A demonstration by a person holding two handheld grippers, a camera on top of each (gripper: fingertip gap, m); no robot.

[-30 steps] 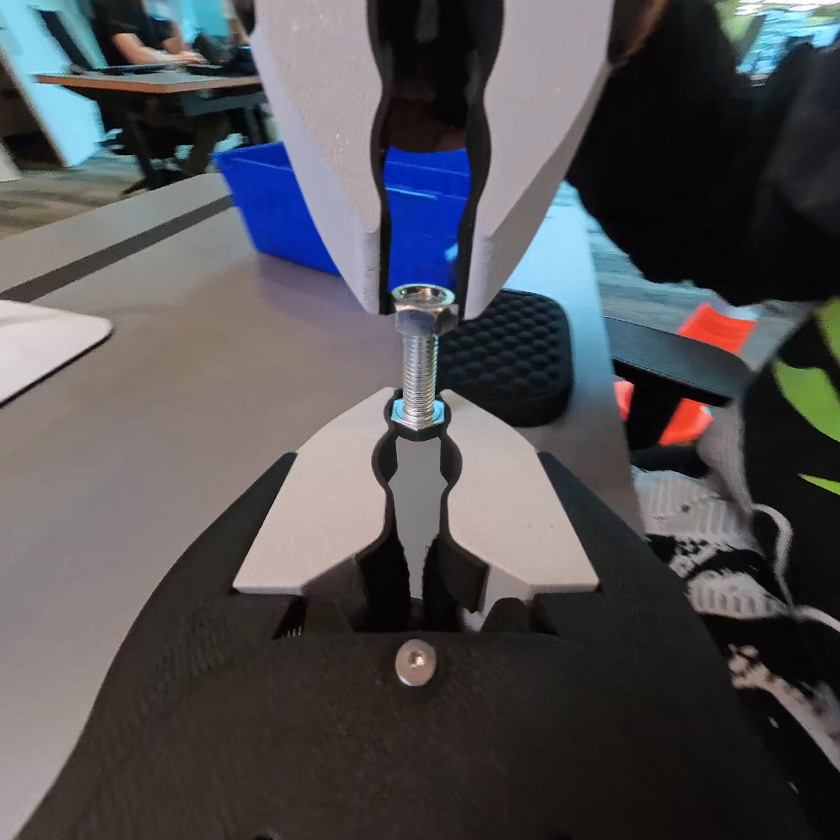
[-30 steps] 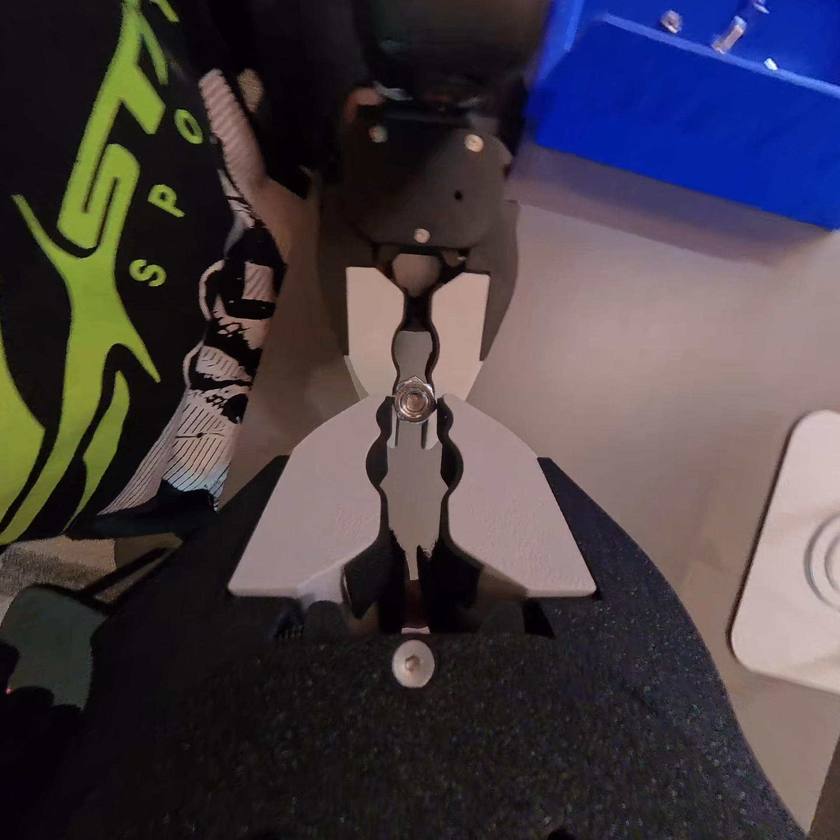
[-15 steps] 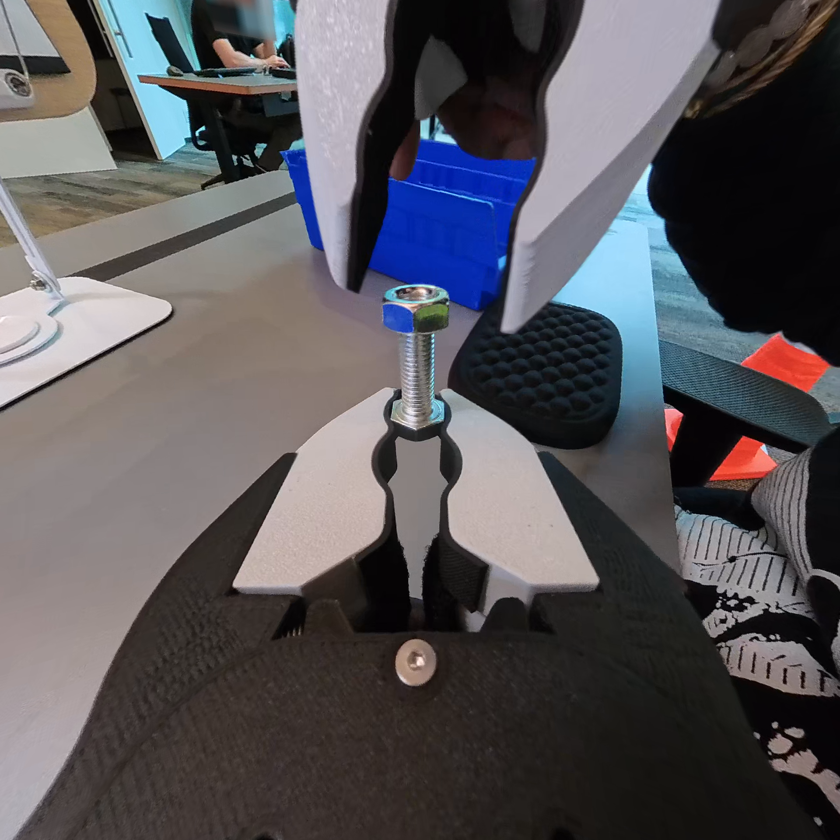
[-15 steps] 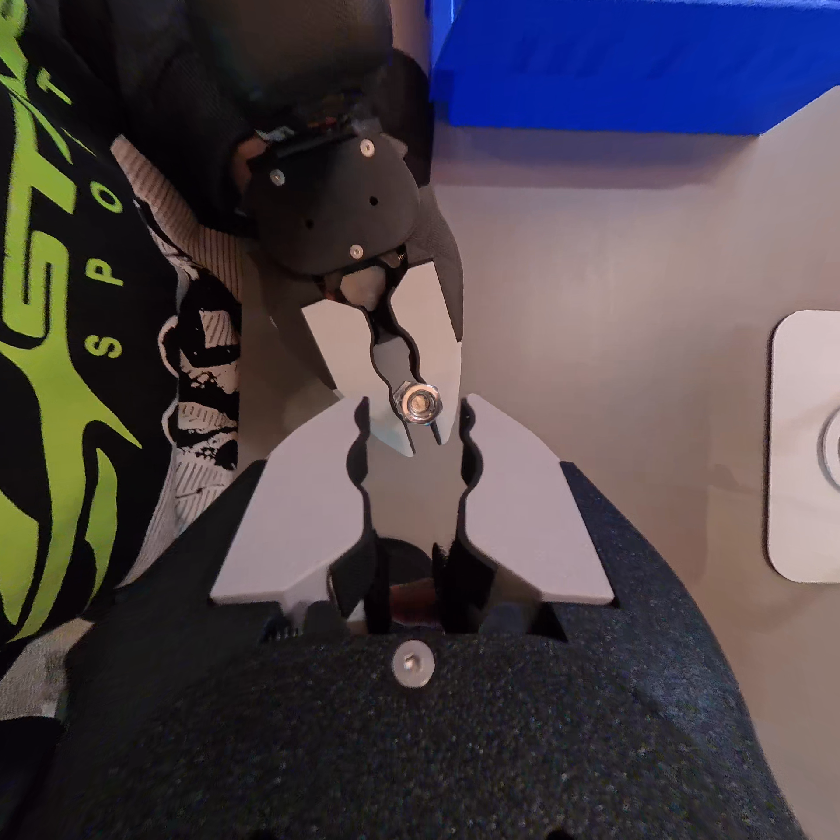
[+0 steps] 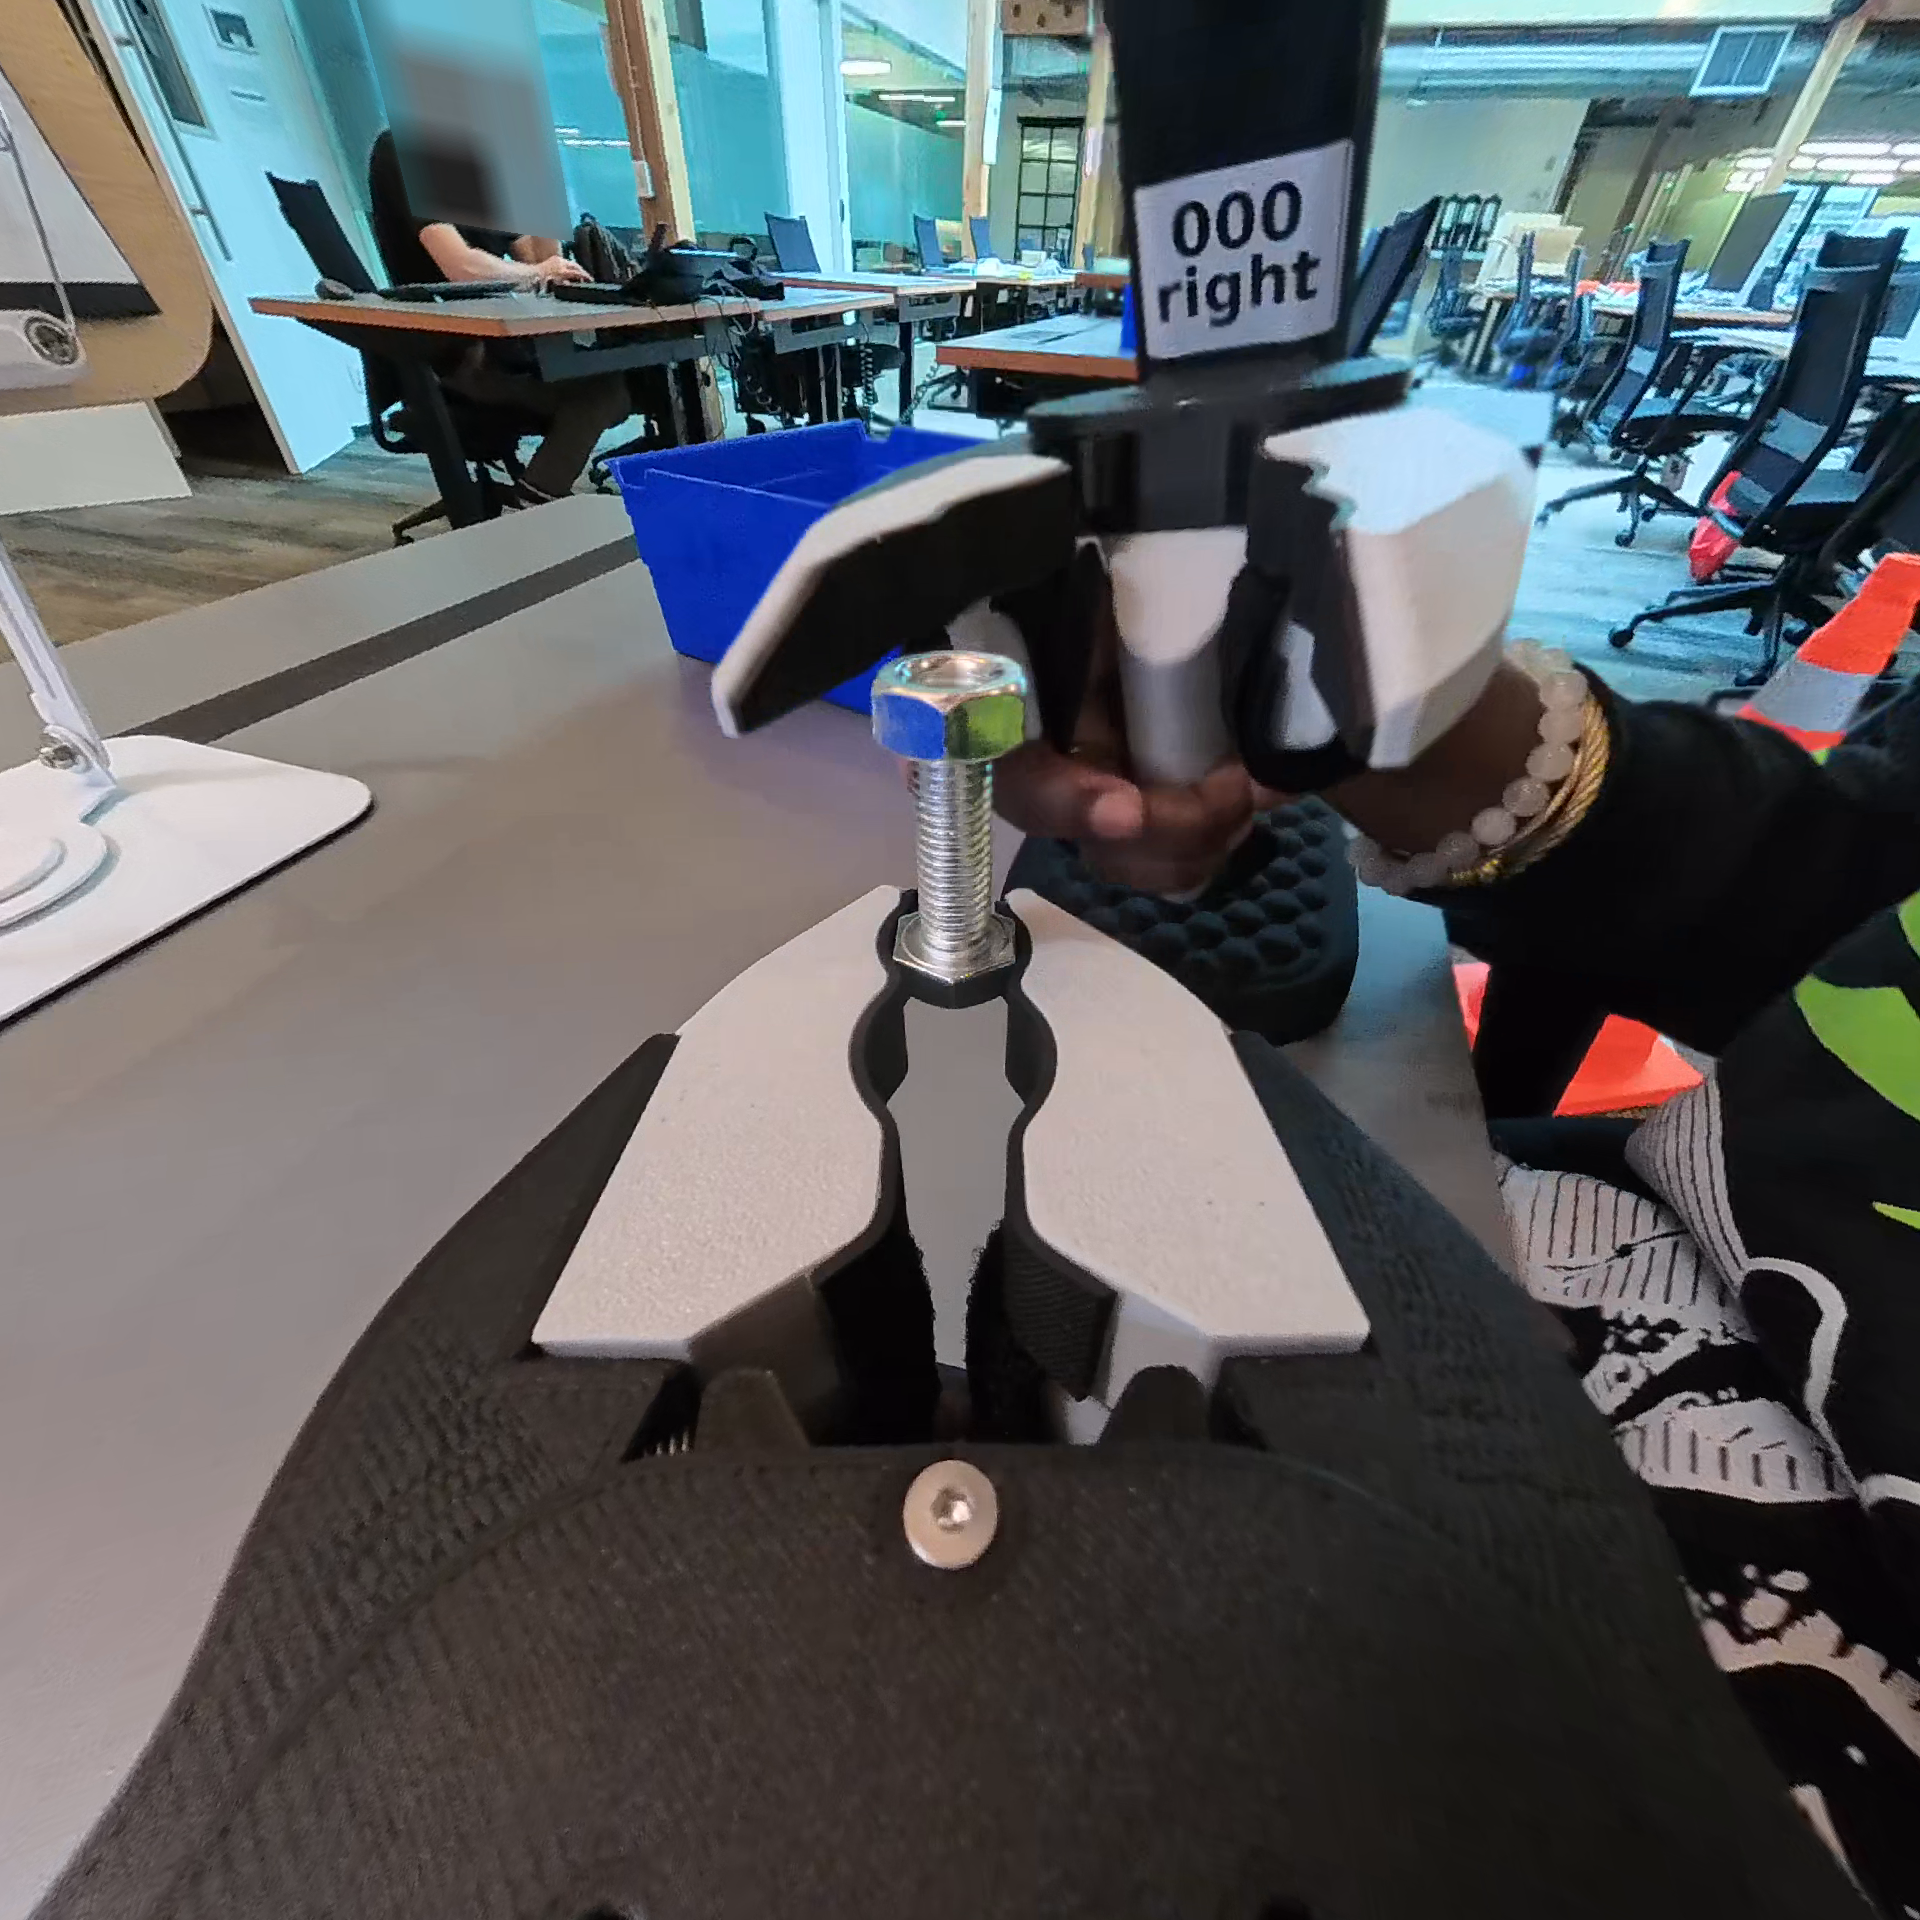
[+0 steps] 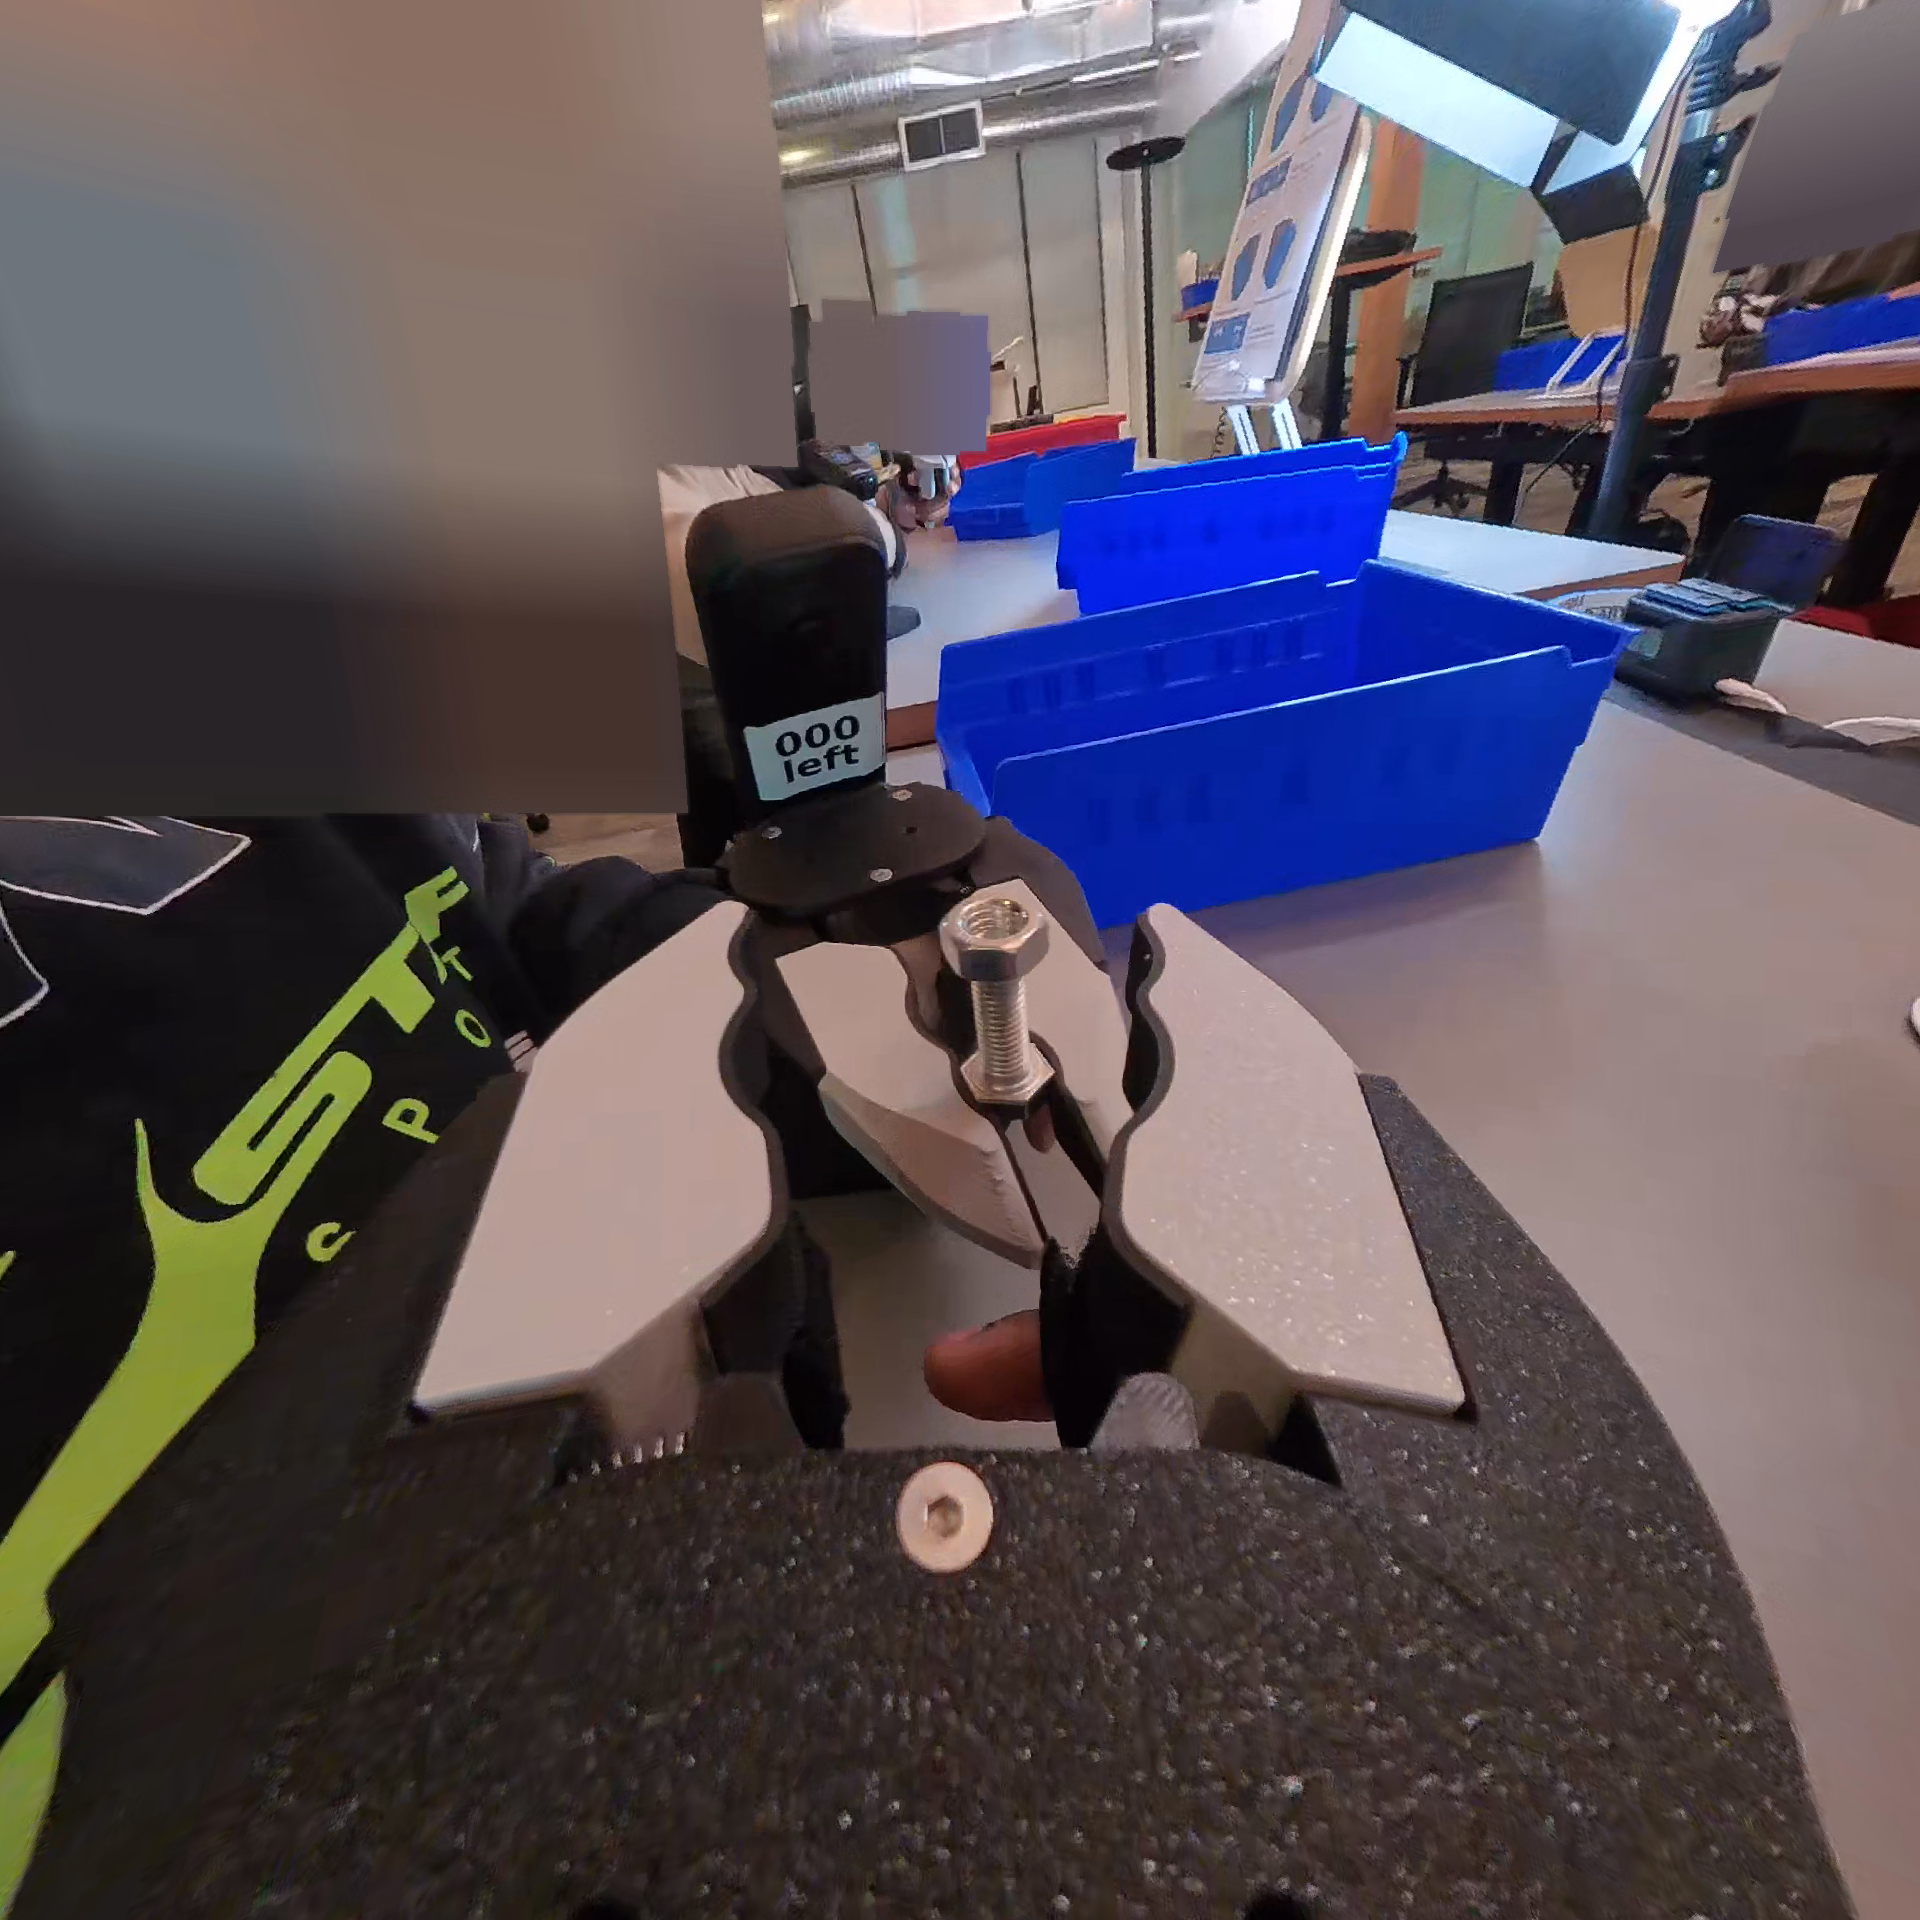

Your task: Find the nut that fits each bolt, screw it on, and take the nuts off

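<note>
My left gripper (image 5: pixel 953 935) is shut on the hex head of a silver bolt (image 5: pixel 951 831) and holds it upright above the grey table (image 5: pixel 416 935). A silver nut (image 5: pixel 951 712) sits on the top end of the thread. My right gripper (image 6: pixel 951 925) is open and empty, its fingers wide apart on either side of the bolt (image 6: pixel 995 1013) and the nut (image 6: pixel 992 930). In the left wrist view it stands just behind the nut, turned sideways, with one finger (image 5: pixel 883 582) over the nut. The left gripper also shows in the right wrist view (image 6: pixel 1003 1101).
A blue bin (image 6: pixel 1299 748) stands on the table behind the grippers (image 5: pixel 748 561). A black dimpled pad (image 5: pixel 1226 935) lies at the table's right edge. A white stand base (image 5: pixel 156 831) is at the left. A person's hand (image 5: pixel 1122 800) holds the right gripper. The gap from one gripper's tips to the other's is roughly 6 centimeters.
My right gripper let go of the nut, opened wide and swung from pointing down over the bolt to level beside it. The left gripper kept its hold on the bolt.
</note>
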